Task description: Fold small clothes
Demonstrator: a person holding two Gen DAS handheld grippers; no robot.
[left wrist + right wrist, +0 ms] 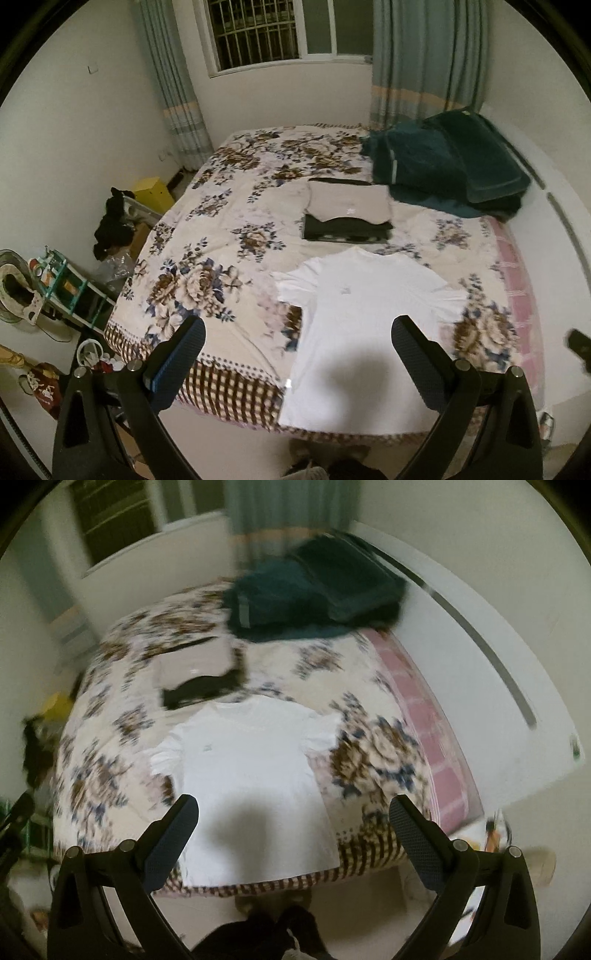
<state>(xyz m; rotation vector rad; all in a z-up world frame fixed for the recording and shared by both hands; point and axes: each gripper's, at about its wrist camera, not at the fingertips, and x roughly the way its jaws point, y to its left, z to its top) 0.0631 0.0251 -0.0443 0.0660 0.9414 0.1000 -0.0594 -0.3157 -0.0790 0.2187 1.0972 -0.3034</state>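
While both hand-held grippers (left (297, 330), right (293, 808)) are held open and empty, the white T-shirt (365, 317) is spread flat on the bed (207, 236), hem nearest, collar farthest, below them.

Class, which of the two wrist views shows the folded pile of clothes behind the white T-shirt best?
The left wrist view: the folded pile is sharp, a grey garment on dark ones. In the right wrist view the same pile is smeared by motion blur and its layers run together.
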